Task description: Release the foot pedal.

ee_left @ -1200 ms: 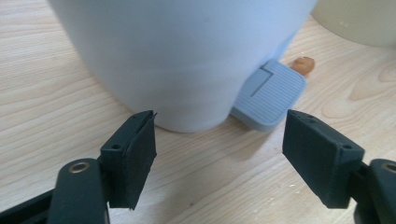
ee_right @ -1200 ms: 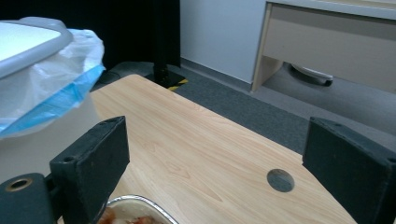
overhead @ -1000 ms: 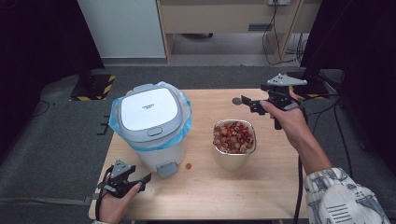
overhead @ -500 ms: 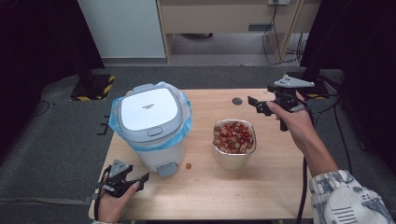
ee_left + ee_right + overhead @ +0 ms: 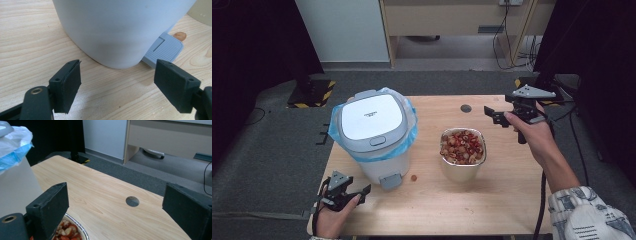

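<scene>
Standing on the wooden table (image 5: 492,205), the white pedal bin (image 5: 374,135) occupies the left half, its lid down and a blue liner (image 5: 413,131) bunched out around the rim. Right of it, near the table's middle, sits a metal bowl (image 5: 463,159) filled with reddish-brown nuts (image 5: 462,145). The bin's grey foot pedal (image 5: 389,181) juts from its base toward the near edge; in the left gripper view it lies just past the right-hand jaw.

The right gripper (image 5: 496,116) is held above the table's far right corner, beyond and to the right of the bowl, jaws apart and nothing between them; its own view looks over the bowl's rim toward a round hole (image 5: 132,201) in the tabletop. The left gripper (image 5: 354,192) rests low at the near left edge, just in front of the bin's base, jaws spread wide, gripping nothing. One loose nut (image 5: 414,177) lies on the wood just right of the pedal.
</scene>
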A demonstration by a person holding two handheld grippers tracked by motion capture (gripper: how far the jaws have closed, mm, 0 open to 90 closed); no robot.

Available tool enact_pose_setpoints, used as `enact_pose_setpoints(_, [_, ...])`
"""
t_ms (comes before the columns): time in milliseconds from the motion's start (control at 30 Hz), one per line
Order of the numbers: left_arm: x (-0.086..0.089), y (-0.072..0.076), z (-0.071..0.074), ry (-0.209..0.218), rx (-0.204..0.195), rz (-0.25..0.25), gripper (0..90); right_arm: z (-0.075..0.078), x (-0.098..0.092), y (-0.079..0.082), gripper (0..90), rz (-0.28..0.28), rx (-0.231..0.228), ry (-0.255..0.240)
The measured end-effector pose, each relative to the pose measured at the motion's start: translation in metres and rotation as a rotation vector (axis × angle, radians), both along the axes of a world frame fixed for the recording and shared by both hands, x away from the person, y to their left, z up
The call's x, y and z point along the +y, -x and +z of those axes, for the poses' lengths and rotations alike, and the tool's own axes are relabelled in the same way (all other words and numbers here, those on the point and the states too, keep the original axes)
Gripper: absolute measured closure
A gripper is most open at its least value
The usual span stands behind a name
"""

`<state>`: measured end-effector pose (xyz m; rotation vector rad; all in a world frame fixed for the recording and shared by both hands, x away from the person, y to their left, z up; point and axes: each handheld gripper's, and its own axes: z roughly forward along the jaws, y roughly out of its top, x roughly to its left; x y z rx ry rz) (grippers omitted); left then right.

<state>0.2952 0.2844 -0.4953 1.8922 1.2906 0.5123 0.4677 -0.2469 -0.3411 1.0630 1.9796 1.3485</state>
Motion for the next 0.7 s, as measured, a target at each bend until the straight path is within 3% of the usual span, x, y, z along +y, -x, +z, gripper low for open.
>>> enact_pose_setpoints(700, [0.003, -0.001, -0.002, -0.018, -0.001, 0.014, 20.1, -0.025, -0.031, 0.007, 7.0, -0.061, 0.029, 0.006])
